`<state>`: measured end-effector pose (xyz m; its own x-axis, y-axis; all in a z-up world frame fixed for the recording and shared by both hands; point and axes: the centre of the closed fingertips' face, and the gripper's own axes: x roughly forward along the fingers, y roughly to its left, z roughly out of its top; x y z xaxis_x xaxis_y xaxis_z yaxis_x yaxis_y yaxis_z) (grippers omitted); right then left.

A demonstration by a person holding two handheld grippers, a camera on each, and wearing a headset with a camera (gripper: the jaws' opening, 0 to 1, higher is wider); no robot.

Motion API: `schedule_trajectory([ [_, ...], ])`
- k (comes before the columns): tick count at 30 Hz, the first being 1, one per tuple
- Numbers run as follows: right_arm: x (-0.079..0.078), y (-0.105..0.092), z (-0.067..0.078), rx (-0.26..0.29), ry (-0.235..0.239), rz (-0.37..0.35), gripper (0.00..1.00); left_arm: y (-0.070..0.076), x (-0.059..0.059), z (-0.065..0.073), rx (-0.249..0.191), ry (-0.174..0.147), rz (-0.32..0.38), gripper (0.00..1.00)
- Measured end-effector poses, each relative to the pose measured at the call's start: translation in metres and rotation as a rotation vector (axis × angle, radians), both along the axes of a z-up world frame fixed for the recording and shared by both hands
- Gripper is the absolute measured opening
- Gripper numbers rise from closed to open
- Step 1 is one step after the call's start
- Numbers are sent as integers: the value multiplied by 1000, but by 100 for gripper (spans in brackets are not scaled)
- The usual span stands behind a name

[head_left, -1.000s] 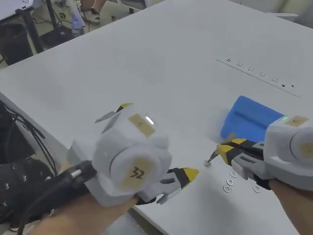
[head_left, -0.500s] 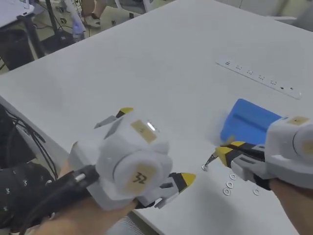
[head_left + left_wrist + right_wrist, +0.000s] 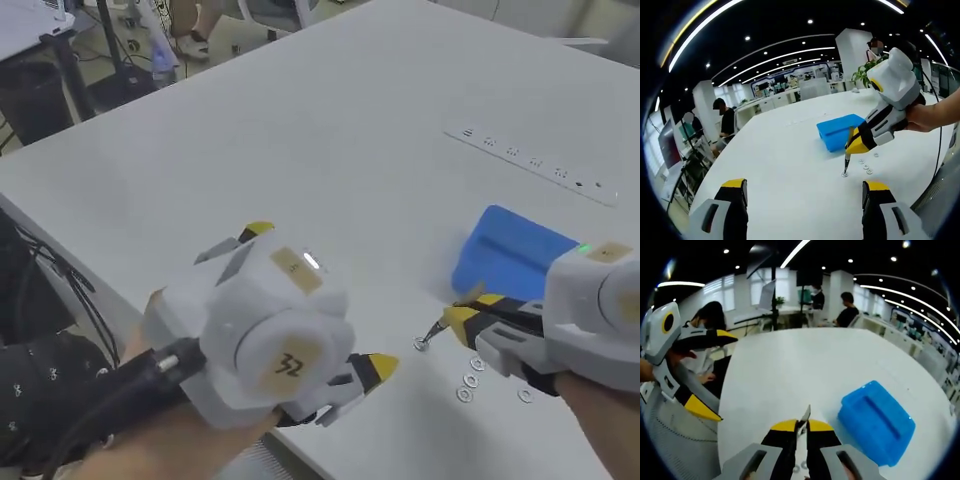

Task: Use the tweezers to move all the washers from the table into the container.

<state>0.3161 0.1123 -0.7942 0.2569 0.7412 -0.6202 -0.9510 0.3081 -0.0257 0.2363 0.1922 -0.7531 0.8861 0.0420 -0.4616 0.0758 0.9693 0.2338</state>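
Note:
Several small metal washers (image 3: 470, 379) lie on the white table (image 3: 330, 150) near its front edge; they also show in the left gripper view as washers (image 3: 866, 166). One washer (image 3: 422, 345) lies apart to their left. My right gripper (image 3: 462, 315) is shut on the tweezers (image 3: 434, 329), whose tip rests at that washer (image 3: 844, 174). I cannot tell whether the tip grips it. The blue container (image 3: 510, 255) stands just behind the washers. My left gripper (image 3: 318, 299) hovers open to the left, with nothing between its fingers. In the right gripper view the jaws pinch the tweezers (image 3: 805, 415) beside the container (image 3: 877, 422).
A white power strip (image 3: 530, 155) lies further back on the table. The table's front edge (image 3: 300, 445) runs just below the washers and the left gripper. Desks and people sit in the background beyond the table.
The tweezers' tip stays at the same lone washer. The left gripper has drifted slightly; the rest of the shift is camera movement.

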Motion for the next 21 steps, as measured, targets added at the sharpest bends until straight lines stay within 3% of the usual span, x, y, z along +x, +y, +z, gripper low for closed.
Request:
schedule_trajectory([
  [5,-3,2,-5,-32,-23,23,2,0,0,-1,1,5,1,98],
  [6,-3,2,-3,-16,-28,27,2,0,0,-1,1,6,0,98],
  [10,-8,5,-9,-20,-3,20,3,0,0,-1,1,7,1,99],
  [13,-13,0,-18,-50,-42,25,3,0,0,-4,-1,21,-1,99],
  [15,-12,-2,-16,-30,-9,-19,2,-2,0,-5,-2,29,-9,99],
  [21,-6,-4,-10,-5,13,-48,2,-5,1,-2,-10,25,-25,99],
])
